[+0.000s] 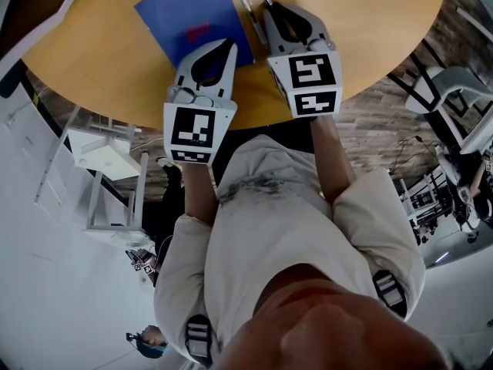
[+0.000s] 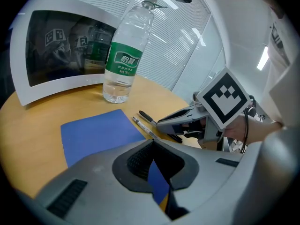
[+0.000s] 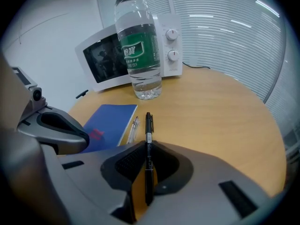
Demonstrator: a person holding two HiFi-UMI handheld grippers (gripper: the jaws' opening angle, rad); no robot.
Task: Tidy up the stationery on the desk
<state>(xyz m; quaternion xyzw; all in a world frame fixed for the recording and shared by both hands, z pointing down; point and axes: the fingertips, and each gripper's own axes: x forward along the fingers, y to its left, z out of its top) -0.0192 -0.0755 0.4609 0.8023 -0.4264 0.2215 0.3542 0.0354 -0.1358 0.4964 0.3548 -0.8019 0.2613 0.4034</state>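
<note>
Evidently mid-pickup, the right gripper [image 3: 147, 143] had its jaws clamped on a black pen [image 3: 148, 123], low at the frame's centre, over the desk [image 3: 211, 111]. The left gripper [image 2: 151, 145] showed jaws drawn together at the near corner of the blue notebook [image 2: 96, 130]; whether they pinched it was unclear. Next, the pen probably needed laying beside the clear pen [image 3: 133, 128]. Only the gripper views showed the water bottle [image 3: 139, 41] and microwave [image 3: 105, 55]; the head view missed both.
</note>
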